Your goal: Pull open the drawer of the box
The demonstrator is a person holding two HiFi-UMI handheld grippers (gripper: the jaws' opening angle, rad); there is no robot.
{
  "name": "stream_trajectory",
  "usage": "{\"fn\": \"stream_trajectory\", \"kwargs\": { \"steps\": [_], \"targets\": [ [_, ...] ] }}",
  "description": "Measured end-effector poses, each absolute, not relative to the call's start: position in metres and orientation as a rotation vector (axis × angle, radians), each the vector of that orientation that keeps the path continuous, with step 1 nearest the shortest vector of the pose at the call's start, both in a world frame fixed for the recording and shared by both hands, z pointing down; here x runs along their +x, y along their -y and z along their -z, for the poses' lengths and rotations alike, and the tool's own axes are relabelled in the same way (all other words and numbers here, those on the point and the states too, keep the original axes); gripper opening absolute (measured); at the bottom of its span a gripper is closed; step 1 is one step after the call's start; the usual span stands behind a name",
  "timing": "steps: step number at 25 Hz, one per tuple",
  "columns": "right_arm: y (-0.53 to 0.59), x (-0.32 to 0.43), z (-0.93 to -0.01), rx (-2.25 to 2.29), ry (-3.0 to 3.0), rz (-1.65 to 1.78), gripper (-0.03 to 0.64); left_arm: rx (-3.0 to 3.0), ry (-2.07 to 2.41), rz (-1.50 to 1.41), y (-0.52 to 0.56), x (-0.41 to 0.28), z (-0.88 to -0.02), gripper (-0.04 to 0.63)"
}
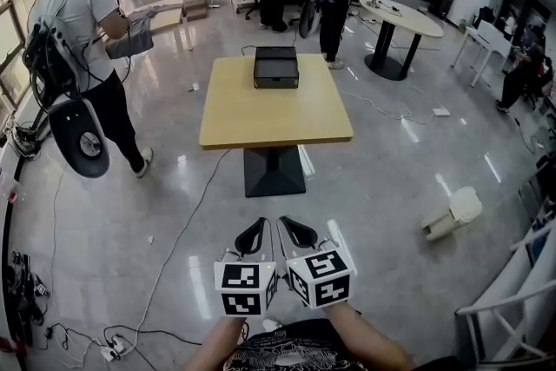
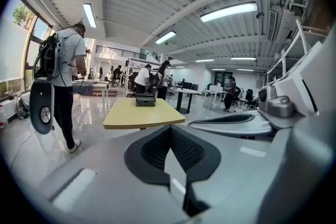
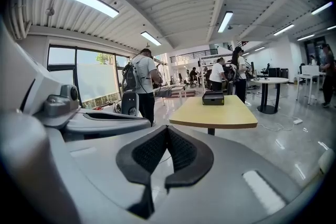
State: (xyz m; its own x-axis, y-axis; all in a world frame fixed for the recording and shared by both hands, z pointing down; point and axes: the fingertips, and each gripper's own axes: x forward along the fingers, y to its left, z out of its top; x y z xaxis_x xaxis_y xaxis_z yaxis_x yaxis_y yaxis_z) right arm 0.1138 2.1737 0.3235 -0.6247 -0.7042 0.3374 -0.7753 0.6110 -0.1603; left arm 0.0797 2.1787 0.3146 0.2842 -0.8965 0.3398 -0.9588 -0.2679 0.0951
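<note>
Both left gripper [image 1: 253, 236] and right gripper [image 1: 298, 232] clenched empty; small black box [image 1: 276, 65] on yellow table [image 1: 261, 117] likely light, may slide: brace body, pull drawer front [image 1: 276, 82]

No word, number or brand can be read anywhere in the hall, the only print in view being the black-and-white square marker patterns on the left gripper [image 1: 252, 235] and right gripper [image 1: 297, 233], which carry no letters.
</note>
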Motion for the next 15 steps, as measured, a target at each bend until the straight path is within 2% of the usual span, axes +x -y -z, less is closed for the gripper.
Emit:
{"fn": "stream_trajectory", "kwargs": {
  "steps": [5, 8, 15],
  "targets": [
    [-2.034, 0.112, -0.309, 1.215, 2.603, -0.437, 0.006, 2.277, 1.7, -0.312, -2.037, 0.078, -0.298, 0.02],
    [-1.921, 0.153, -0.342, 1.196, 2.609, -0.454, 0.006, 2.261, 1.7, -0.33, -1.925, 0.118, -0.331, 0.02],
    [-1.519, 0.28, -0.391, 1.163, 2.62, -0.455, 0.006, 2.22, 1.713, -0.352, -1.526, 0.245, -0.385, 0.02]
  ]
}}
